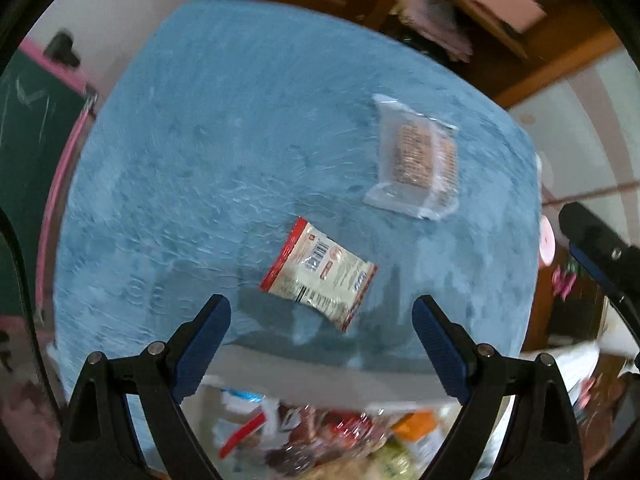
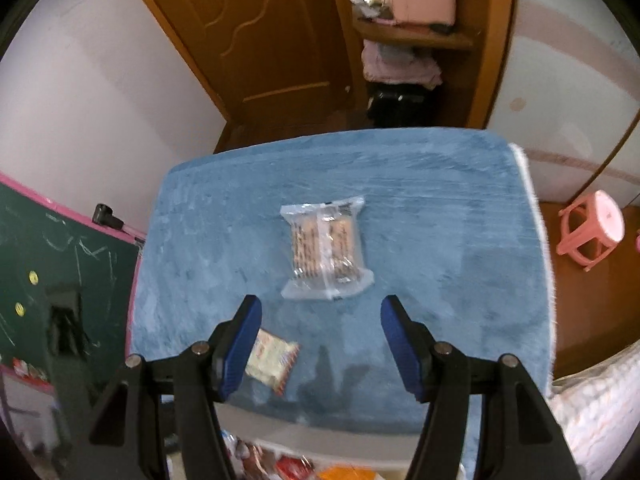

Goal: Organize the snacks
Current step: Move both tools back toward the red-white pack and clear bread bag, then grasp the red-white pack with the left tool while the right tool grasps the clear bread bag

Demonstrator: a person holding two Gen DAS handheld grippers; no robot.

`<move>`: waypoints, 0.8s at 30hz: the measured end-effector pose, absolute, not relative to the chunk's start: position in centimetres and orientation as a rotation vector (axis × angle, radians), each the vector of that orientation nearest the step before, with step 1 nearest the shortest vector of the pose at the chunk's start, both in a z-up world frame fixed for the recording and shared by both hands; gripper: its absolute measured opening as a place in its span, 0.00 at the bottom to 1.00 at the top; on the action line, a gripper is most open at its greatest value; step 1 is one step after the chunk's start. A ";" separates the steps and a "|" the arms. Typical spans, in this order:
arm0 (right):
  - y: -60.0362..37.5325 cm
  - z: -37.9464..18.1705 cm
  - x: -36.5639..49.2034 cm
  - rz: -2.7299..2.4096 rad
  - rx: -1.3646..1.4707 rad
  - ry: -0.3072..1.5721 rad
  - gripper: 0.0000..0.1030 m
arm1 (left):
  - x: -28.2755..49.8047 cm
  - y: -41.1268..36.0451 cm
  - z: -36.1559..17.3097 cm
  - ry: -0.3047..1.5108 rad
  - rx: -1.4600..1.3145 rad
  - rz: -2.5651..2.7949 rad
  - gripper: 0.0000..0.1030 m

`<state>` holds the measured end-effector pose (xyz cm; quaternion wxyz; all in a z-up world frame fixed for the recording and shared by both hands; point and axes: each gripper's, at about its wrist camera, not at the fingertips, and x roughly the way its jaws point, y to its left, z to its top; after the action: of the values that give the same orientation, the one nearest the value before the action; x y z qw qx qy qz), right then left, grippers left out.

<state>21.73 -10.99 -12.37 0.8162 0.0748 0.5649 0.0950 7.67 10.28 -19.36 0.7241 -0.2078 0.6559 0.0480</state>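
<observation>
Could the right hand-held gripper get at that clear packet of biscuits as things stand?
Probably yes. The right hand-held gripper is open, and the clear biscuit packet lies flat on the blue cloth just ahead, with nothing between.

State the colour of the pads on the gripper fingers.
Dark blue pads on black fingers, on both grippers; the right wrist view shows them most sharply.

Left tool (image 1: 322,320): both blue-padded fingers (image 1: 206,344) spread wide apart, nothing held between them. The black linkage arms run toward the near edge of its wrist view. Right tool (image 2: 321,322): fingers (image 2: 400,344) likewise spread wide, gripping nothing. In the left wrist view, part of the right tool's black and blue body shows at the far right edge.
</observation>
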 end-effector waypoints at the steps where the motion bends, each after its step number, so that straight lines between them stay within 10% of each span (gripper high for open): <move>1: -10.9 -13.1 22.8 0.203 0.176 1.224 0.61 | 8.1 10.3 -20.1 1.455 -0.482 0.134 0.89; 19: -9.9 -23.8 31.7 0.230 0.268 1.389 0.61 | 9.8 8.8 -28.5 1.564 -0.657 0.405 0.88; 24: -7.9 -24.4 31.3 0.264 0.132 1.395 0.75 | 9.8 8.6 -29.5 1.573 -0.687 0.409 0.86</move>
<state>31.30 -7.94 -24.37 0.7566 0.0603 0.6398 0.1210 9.77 8.63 -29.54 0.6353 -0.3005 0.6885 0.1792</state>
